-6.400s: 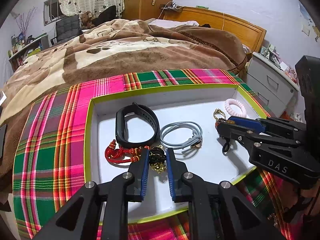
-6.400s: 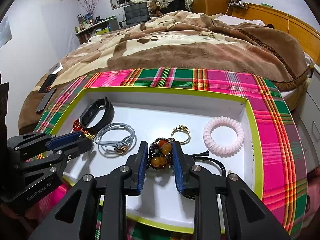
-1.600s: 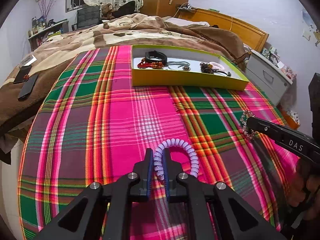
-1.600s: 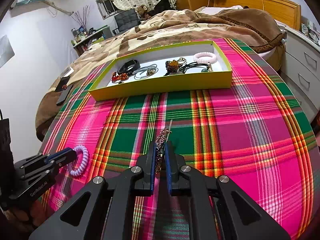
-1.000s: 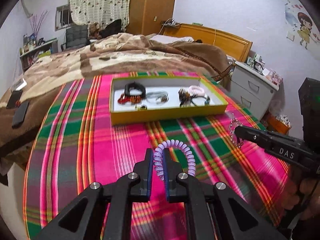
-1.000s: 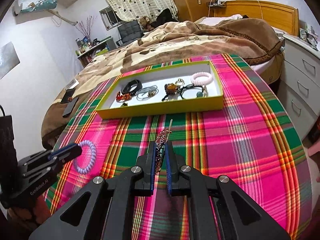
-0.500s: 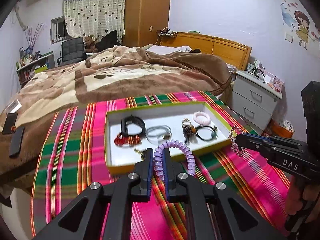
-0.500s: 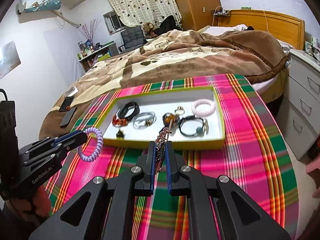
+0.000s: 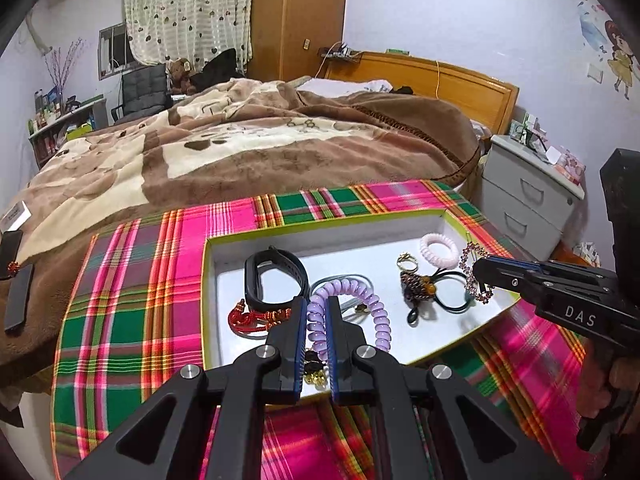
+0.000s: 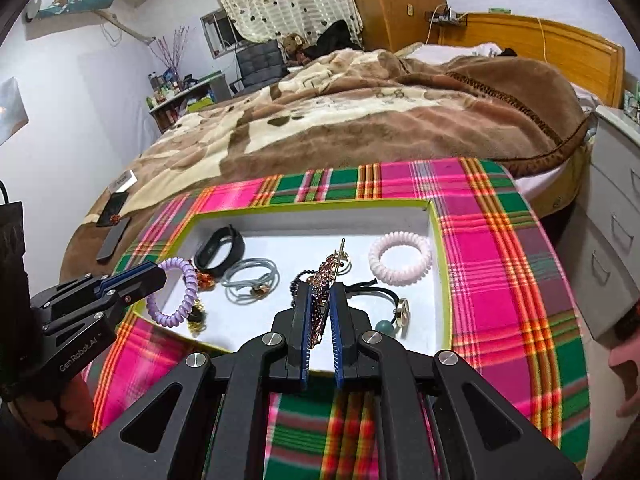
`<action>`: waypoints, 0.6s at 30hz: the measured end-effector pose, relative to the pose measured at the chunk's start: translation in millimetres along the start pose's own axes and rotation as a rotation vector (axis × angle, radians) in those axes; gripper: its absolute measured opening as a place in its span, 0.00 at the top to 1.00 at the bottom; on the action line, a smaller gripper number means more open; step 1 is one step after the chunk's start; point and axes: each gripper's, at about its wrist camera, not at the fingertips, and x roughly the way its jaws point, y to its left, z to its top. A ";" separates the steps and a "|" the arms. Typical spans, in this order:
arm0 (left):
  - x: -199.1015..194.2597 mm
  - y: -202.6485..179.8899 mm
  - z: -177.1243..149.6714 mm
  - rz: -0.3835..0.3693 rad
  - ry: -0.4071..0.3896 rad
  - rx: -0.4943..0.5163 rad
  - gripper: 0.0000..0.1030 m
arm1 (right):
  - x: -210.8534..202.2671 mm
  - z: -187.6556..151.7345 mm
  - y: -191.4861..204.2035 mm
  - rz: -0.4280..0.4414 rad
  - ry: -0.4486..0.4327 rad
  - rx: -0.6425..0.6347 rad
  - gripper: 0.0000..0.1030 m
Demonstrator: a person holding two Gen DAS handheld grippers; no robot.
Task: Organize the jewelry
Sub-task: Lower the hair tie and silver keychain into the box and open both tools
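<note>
My left gripper is shut on a purple spiral hair tie, held just above the near part of a shallow white tray with a yellow-green rim. The tie also shows in the right wrist view. My right gripper is shut on a sparkly beaded hair clip, held over the tray's middle; it shows in the left wrist view. In the tray lie a black band, a grey cord bracelet, a red cord bracelet, a pink spiral tie and a black elastic.
The tray sits on a pink and green plaid cloth at the foot of a bed with a brown blanket. A white drawer unit stands to the right. Dark phones lie at the left.
Both grippers have moved forward from over the plaid cloth to above the tray, still holding the purple tie and the beaded clip. The tray now looks much nearer.
</note>
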 end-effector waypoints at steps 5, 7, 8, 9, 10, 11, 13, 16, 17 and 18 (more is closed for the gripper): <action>15.8 0.5 -2.5 -0.002 0.024 0.000 0.91 | 17.2 -5.3 -7.8 0.002 0.041 0.012 0.91; 19.6 0.0 -2.6 -0.004 0.029 0.001 0.91 | 21.7 -6.8 -8.9 0.002 0.052 0.011 0.91; 21.8 -0.1 -2.5 -0.004 0.033 0.002 0.91 | 23.9 -7.4 -8.7 0.001 0.058 0.008 0.91; 23.4 0.2 -2.9 -0.005 0.035 0.003 0.91 | 25.5 -7.8 -8.9 0.000 0.061 0.007 0.91; 25.2 0.1 -3.0 -0.005 0.039 0.003 0.91 | 27.6 -8.3 -9.3 -0.001 0.065 0.007 0.91; 26.8 0.0 -3.0 -0.005 0.042 0.004 0.91 | 29.7 -8.2 -9.6 -0.002 0.070 0.007 0.91; 29.0 0.1 -3.1 -0.004 0.046 0.007 0.91 | 32.6 -9.3 -10.6 -0.005 0.075 0.010 0.91; 32.5 0.1 -3.8 0.001 0.056 0.011 0.91 | 34.9 -9.9 -13.4 -0.004 0.079 0.017 0.91; 33.8 0.0 -4.3 0.005 0.060 0.012 0.91 | 35.0 -9.5 -13.8 -0.003 0.080 0.019 0.91; 34.9 -0.2 -4.3 0.006 0.063 0.012 0.91 | 35.1 -9.0 -14.1 -0.005 0.079 0.018 0.91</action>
